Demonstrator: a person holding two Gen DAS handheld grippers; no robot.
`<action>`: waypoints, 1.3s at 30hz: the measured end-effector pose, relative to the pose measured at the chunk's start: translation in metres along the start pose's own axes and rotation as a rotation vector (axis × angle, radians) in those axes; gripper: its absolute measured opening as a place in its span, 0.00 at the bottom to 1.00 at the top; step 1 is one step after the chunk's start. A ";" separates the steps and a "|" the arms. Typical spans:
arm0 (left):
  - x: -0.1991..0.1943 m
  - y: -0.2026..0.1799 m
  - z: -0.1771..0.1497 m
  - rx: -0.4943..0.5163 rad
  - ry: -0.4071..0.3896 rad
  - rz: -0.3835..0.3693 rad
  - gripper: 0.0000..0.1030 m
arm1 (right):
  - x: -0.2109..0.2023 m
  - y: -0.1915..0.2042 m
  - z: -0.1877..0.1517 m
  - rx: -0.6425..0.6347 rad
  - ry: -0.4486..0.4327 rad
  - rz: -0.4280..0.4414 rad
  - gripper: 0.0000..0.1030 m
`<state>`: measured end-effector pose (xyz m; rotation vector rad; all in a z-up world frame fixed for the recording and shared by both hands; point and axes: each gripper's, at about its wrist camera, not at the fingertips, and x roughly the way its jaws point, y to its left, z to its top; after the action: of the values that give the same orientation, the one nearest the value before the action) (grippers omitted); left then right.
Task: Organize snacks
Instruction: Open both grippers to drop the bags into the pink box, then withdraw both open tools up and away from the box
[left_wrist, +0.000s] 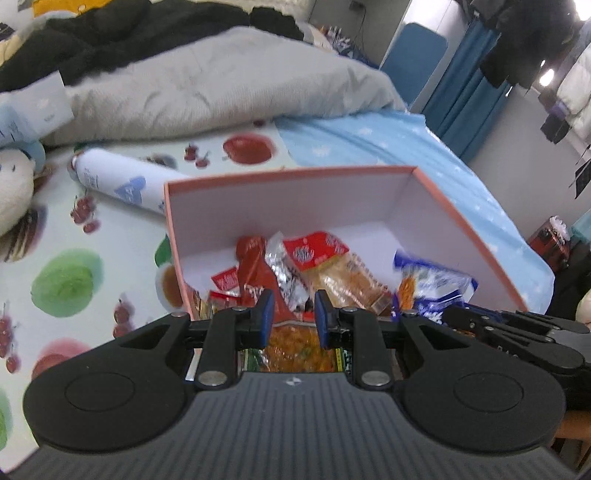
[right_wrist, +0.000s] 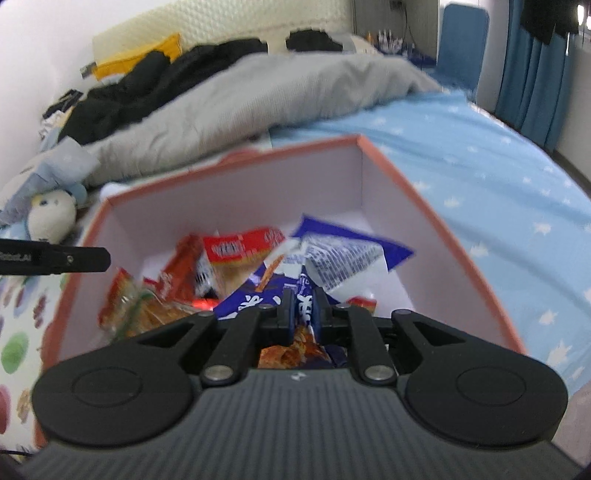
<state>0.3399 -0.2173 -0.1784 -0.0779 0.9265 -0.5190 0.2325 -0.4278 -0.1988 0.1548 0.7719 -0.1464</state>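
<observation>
A: Where do the snacks sit?

B: In the pink box (left_wrist: 461, 221) on the bed (left_wrist: 406, 147). Red packs (left_wrist: 317, 251) lie at its middle and left, a blue-and-white pack (left_wrist: 432, 284) near its right wall.

A: And the left hand-held gripper (left_wrist: 294, 314)?

B: It points down over the near rim. Its pads stand a pack's width apart, and an orange-and-green pack (left_wrist: 295, 350) fills the gap between them. I judge it pinched, pressed as tight as the pack allows.

A: The right hand-held gripper (right_wrist: 302, 310)?

B: Its jaws are nearly together, and a blue pack (right_wrist: 251, 304) with white writing runs up between the pads. It looks clamped by its edge, with the rest of the bag fanning out ahead into the box.

A: So what decides the next move?

B: Both held packs hang just over the near end of the box, and the free floor lies farther in, toward the far wall. The left one has room ahead and to the left; the right one has the bare far right corner in front of it. The right seems nearer to open floor. The blur makes exact heights hard to tell.

A: The risk?

B: Letting go too near the rim could tip a pack out onto the bed.
</observation>
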 end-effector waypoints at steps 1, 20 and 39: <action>0.003 0.000 -0.001 0.000 0.008 0.003 0.27 | 0.002 -0.001 -0.002 0.004 0.007 0.000 0.13; -0.099 -0.013 0.008 0.002 -0.137 -0.030 0.61 | -0.096 0.013 0.028 0.028 -0.200 0.011 0.60; -0.256 -0.015 -0.042 0.120 -0.321 -0.005 1.00 | -0.228 0.063 -0.013 0.055 -0.399 0.029 0.60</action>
<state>0.1764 -0.1066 -0.0099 -0.0530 0.5813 -0.5473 0.0738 -0.3471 -0.0423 0.1822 0.3686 -0.1650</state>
